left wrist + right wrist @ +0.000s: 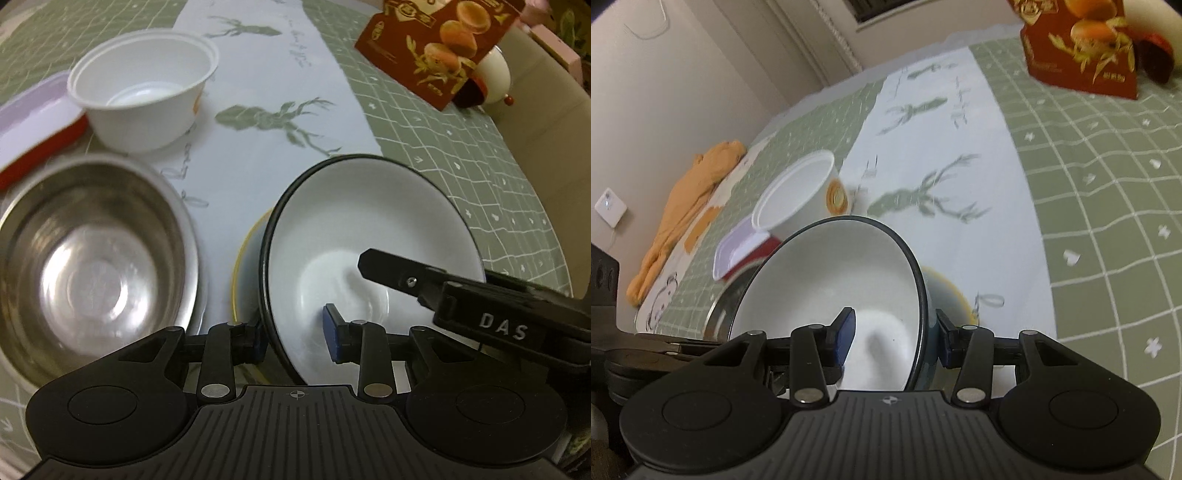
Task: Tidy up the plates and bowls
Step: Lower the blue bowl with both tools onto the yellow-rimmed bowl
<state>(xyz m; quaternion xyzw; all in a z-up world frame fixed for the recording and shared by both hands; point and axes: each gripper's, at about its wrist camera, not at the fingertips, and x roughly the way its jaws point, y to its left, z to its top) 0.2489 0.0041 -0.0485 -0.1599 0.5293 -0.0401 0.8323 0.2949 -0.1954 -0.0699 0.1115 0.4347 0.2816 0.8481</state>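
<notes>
both tongs straddle the rim of the same dark-rimmed white bowl [369,236], one pad inside, one outside. the left tongs [299,338] grip its near-left wall; the right tongs [894,338] clamp its right wall. the bowl tilts above a yellow-rimmed dish [245,266] on the green tablecloth [480,177]. a steel bowl [92,266] sits left, a white plastic bowl [144,88] beyond it.

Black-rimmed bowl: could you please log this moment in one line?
black-rimmed bowl tilted beside yellow-rimmed dish | right gripper shut on rim | left gripper straddles rim, grip unclear
</notes>
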